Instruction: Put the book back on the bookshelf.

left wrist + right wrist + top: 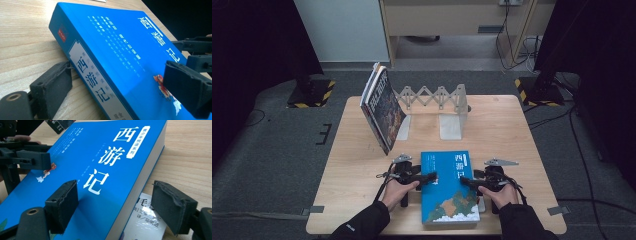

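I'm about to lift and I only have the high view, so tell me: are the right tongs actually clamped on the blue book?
Observer: No. The right tongs straddle the page edge of the blue book, and the outer jaw stands clear of it.
Operator: And the left side?
Observer: The left tongs are open too. One jaw is over the cover and the other is low beside the spine, by the table.
Operator: Anything under the book?
Observer: Yes. A white printed cover pokes out beneath the page edge, next to the right tongs' outer jaw.
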A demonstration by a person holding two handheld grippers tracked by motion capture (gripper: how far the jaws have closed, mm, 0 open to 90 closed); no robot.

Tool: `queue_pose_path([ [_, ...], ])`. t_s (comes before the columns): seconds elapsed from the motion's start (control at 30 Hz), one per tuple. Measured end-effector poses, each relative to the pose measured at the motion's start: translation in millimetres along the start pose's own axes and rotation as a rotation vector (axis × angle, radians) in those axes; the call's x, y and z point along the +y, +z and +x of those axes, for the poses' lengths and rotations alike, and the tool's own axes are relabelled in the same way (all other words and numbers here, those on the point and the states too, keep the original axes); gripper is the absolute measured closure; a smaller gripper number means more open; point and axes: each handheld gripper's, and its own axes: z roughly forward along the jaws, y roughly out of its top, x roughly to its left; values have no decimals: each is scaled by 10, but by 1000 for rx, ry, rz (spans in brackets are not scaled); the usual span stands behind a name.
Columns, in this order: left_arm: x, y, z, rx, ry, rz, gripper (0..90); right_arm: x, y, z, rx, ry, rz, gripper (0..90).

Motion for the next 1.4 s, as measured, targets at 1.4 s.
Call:
queue_pose_path([
  [1.4, 42, 15, 44, -13, -51, 1, 159, 25, 70, 24, 30, 34, 15, 227],
])
